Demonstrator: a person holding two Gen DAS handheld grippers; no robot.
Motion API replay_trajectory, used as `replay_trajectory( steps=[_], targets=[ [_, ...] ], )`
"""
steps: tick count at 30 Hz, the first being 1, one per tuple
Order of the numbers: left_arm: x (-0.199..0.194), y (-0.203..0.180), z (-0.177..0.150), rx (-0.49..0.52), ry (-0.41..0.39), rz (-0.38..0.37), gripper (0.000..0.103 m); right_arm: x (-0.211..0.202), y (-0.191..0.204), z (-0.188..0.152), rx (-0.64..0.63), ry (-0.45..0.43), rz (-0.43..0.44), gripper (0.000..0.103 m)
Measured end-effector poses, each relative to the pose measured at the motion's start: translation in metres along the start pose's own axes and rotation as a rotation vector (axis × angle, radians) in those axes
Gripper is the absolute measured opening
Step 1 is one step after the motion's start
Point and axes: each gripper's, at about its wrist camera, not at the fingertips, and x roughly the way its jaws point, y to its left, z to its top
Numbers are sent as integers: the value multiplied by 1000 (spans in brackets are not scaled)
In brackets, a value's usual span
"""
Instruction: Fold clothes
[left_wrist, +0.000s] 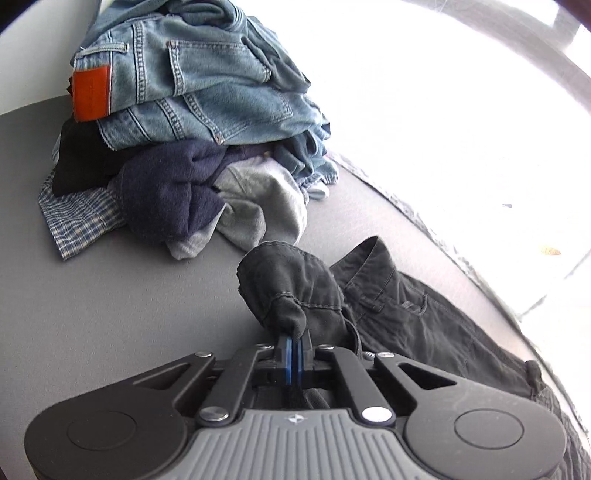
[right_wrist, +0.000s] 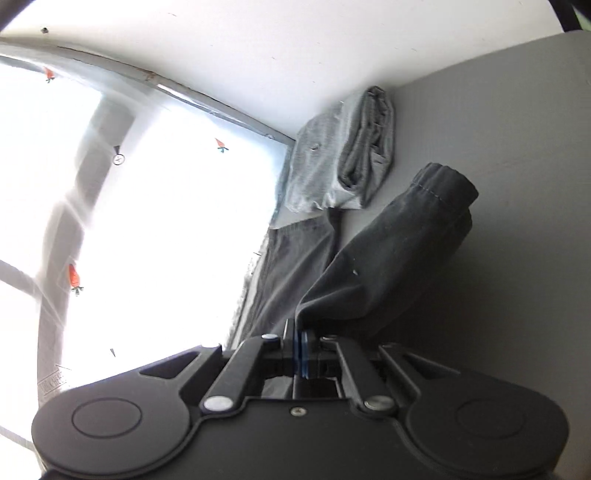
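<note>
My left gripper (left_wrist: 294, 345) and right gripper (right_wrist: 300, 338), both clenched on the black trousers (left_wrist: 424, 314), carry soft, limp cloth best held at its hems.

Left of the black trousers (left_wrist: 424, 317) you have bare grey tabletop (left_wrist: 110, 314) to pass over; beyond them the clothes pile (left_wrist: 192, 129) blocks you, folded grey garment (right_wrist: 343, 166) at the far end.

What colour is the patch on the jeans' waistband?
Orange: the rectangular leather patch, best in the left wrist view.
</note>
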Motion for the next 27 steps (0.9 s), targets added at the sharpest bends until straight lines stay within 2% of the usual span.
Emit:
replay_trajectory(
  steps=[4,7,13,19,23,27],
  targets=[
    [-7,-15,5,-21,-46,20,3,1,28,16,-71,-43,34,2],
    [-7,-29,11,0,-55,20,3,9,37,24,-62,-45,48,2],
    [2,-68,30,45,-75,13,3,54,65,34,-137,-45,27,2],
    [35,-118,41,112,-99,32,3,130,99,46,-170,-28,30,2],
    [70,-144,48,78,-81,27,3,189,125,51,-219,-2,16,2],
    [112,-171,51,89,-74,29,3,255,148,53,-252,28,6,2]
  ],
)
